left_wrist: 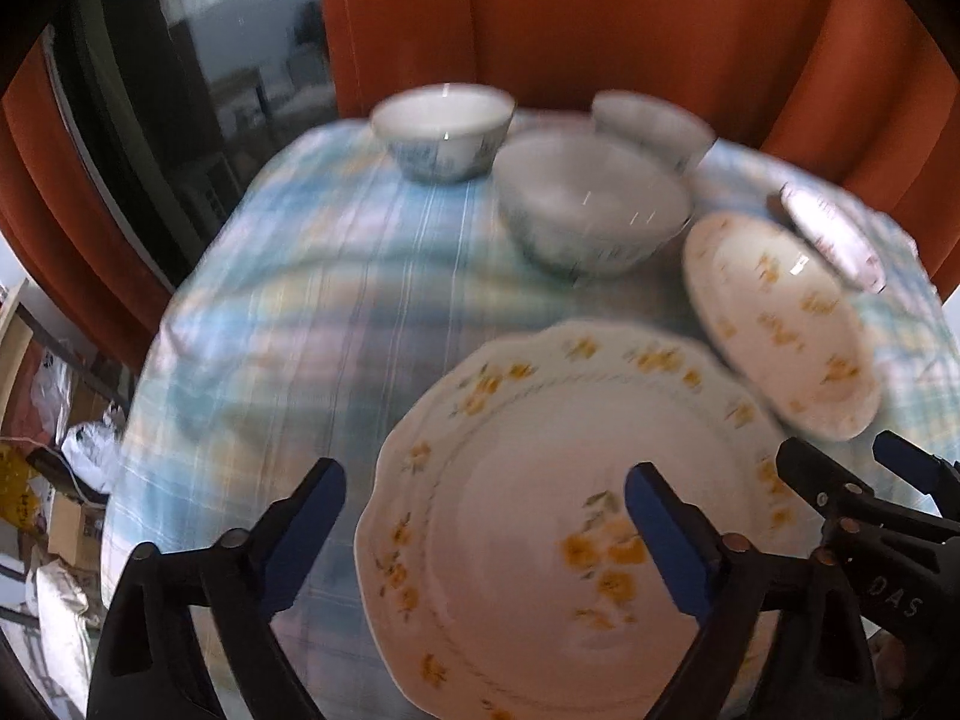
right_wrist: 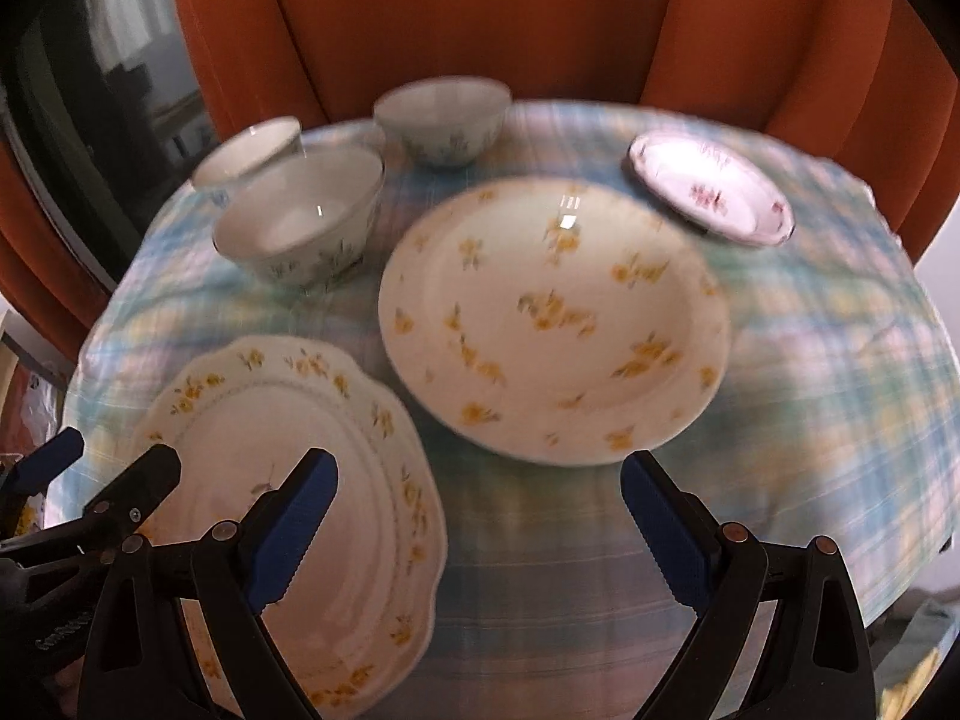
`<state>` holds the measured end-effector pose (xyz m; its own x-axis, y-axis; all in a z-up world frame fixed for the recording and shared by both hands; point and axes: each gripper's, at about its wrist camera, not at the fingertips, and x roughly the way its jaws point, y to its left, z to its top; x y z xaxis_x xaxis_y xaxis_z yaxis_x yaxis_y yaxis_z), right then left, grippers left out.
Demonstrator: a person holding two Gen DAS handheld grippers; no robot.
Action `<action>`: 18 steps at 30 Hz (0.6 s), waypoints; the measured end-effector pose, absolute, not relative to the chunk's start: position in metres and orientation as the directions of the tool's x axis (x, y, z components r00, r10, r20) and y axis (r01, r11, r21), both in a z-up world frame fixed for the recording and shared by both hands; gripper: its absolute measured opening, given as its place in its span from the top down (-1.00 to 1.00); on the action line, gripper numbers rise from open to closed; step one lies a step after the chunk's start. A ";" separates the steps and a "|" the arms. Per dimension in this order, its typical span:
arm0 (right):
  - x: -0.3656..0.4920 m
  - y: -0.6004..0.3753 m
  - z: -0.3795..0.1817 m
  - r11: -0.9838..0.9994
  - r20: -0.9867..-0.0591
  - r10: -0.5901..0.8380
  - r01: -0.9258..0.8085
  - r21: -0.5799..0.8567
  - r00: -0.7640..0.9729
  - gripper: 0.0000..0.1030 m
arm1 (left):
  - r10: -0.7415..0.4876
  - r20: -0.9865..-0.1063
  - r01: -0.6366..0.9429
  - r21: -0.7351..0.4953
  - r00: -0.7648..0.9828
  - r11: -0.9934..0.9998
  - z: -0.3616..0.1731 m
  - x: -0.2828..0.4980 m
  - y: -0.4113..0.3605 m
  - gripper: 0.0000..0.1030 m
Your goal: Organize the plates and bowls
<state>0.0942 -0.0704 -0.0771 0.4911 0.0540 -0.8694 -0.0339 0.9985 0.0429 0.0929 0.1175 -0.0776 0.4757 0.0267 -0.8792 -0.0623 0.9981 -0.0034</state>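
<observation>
Orange curtains [right_wrist: 480,18] hang behind a round table under a soft, wrinkled plaid cloth [right_wrist: 810,360] of pale blue, yellow and pink. On it stand six glossy ceramic pieces: three bowls and three plates.

All three bowls are white with faint blue-green sprigs; the nearest bowl [right_wrist: 300,222] sits just in front of a second bowl [right_wrist: 249,156], and a third bowl [right_wrist: 444,120] stands a little apart near the far edge.

A scalloped plate [right_wrist: 300,528] with yellow flowers along its rim lies under and between the fingers of the left gripper [left_wrist: 486,528], whose blue-padded jaws are spread wide and hold nothing. A round, deeper plate [right_wrist: 552,318] scattered with yellow blossoms lies just ahead of the right gripper [right_wrist: 480,528], between the lines of its jaws; these too are spread and empty. A small saucer [right_wrist: 711,195] with pink flowers and a dark rim sits far ahead and to the right of the right jaw. Both views are motion-blurred.
</observation>
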 end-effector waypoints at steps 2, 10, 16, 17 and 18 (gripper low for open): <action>0.098 -0.064 -0.090 0.998 -0.891 0.069 -0.034 0.061 0.449 -0.89 | 0.016 -0.899 -0.064 -0.014 0.438 0.998 -0.089 0.097 0.123 -0.73; 0.109 -0.042 -0.117 0.998 -0.925 0.064 -0.028 0.057 0.374 -0.63 | -0.019 -0.938 -0.034 -0.033 0.346 0.999 -0.113 0.105 0.129 -0.60; 0.115 -0.033 -0.127 0.997 -0.938 0.081 -0.034 0.073 0.337 -0.26 | -0.042 -0.945 -0.013 -0.049 0.325 0.999 -0.120 0.108 0.128 -0.59; 0.115 -0.031 -0.127 0.996 -0.936 0.090 -0.037 0.082 0.341 -0.20 | -0.052 -0.945 -0.010 -0.058 0.323 0.998 -0.120 0.108 0.129 -0.59; 0.116 -0.029 -0.126 0.997 -0.936 0.081 -0.037 0.073 0.343 -0.20 | -0.058 -0.945 -0.008 -0.064 0.322 0.998 -0.120 0.109 0.130 -0.59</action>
